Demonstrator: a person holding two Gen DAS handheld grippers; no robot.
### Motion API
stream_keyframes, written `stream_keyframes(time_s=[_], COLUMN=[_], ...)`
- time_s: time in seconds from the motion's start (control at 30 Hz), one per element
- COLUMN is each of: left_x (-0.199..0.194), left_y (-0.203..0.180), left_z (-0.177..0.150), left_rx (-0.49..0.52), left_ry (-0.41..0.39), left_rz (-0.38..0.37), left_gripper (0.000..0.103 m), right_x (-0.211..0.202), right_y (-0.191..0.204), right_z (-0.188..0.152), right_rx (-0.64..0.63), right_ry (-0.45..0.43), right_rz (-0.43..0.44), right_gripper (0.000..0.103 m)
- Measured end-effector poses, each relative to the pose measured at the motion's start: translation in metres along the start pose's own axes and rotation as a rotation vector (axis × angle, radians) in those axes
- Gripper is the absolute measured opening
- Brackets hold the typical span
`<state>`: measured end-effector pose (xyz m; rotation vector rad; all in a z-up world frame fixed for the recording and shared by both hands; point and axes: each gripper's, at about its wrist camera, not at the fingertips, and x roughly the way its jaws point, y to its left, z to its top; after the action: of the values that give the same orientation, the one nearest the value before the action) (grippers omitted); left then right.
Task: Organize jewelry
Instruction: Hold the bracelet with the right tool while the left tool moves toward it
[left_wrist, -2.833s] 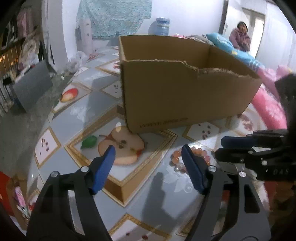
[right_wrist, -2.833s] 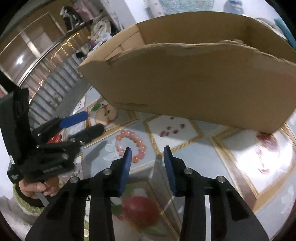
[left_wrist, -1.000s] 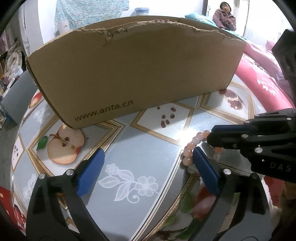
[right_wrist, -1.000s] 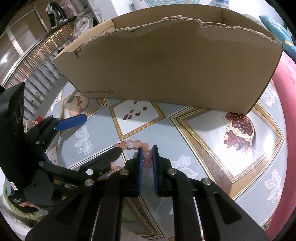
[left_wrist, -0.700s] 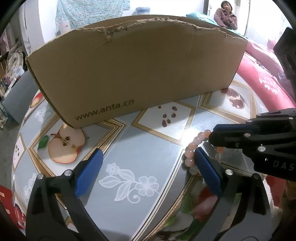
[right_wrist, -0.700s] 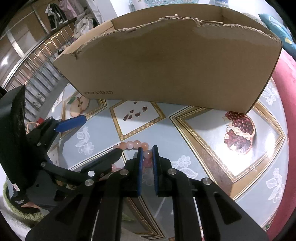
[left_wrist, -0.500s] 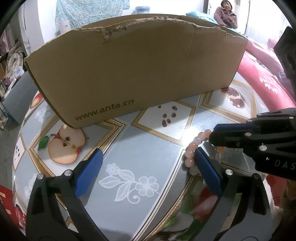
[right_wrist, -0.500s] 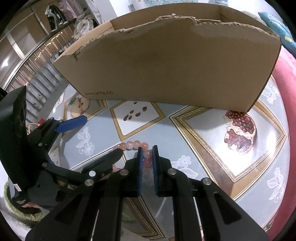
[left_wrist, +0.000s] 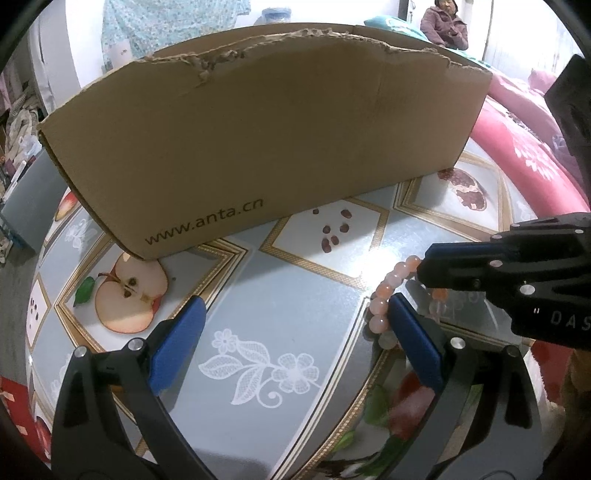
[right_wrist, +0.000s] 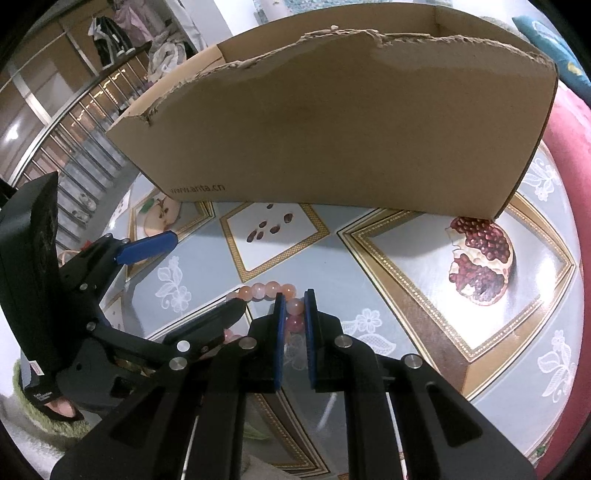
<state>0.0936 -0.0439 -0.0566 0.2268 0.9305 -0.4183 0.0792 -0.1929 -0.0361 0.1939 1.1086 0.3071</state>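
Note:
A pink bead bracelet (right_wrist: 271, 289) lies on the fruit-print tablecloth (right_wrist: 406, 266) in front of a cardboard box (right_wrist: 332, 122). My right gripper (right_wrist: 294, 310) is shut on the bracelet, with beads pinched between its blue pads. In the left wrist view the bracelet (left_wrist: 384, 295) curves beside my left gripper's right pad, and the right gripper (left_wrist: 424, 264) comes in from the right. My left gripper (left_wrist: 291, 325) is open wide and empty, low over the cloth; it shows in the right wrist view (right_wrist: 192, 273) at the left.
The cardboard box (left_wrist: 258, 147) stands open-topped across the back of the table. Pink and red bedding (left_wrist: 524, 147) lies to the right, and a person (left_wrist: 445, 26) sits far back. A railing (right_wrist: 74, 140) runs at the left.
My right gripper closed on the bracelet between 2.8 s and 1 s ago, and both grippers moved closer to the box. Over the last second almost nothing has moved.

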Motion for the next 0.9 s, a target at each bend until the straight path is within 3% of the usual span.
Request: stream_keyframes(time_s=[0.9], left_x=[0.0078], left_y=[-0.0042], left_z=[0.0098], left_rx=[0.03], left_ry=[0.015], left_rz=[-0.015], left_gripper=[0.096], right_x=[0.0012], right_y=[-0.0002], right_z=[0.0049], right_rx=[-0.043], right_ry=[0.027], right_rz=[0.022], right_gripper=[0.011])
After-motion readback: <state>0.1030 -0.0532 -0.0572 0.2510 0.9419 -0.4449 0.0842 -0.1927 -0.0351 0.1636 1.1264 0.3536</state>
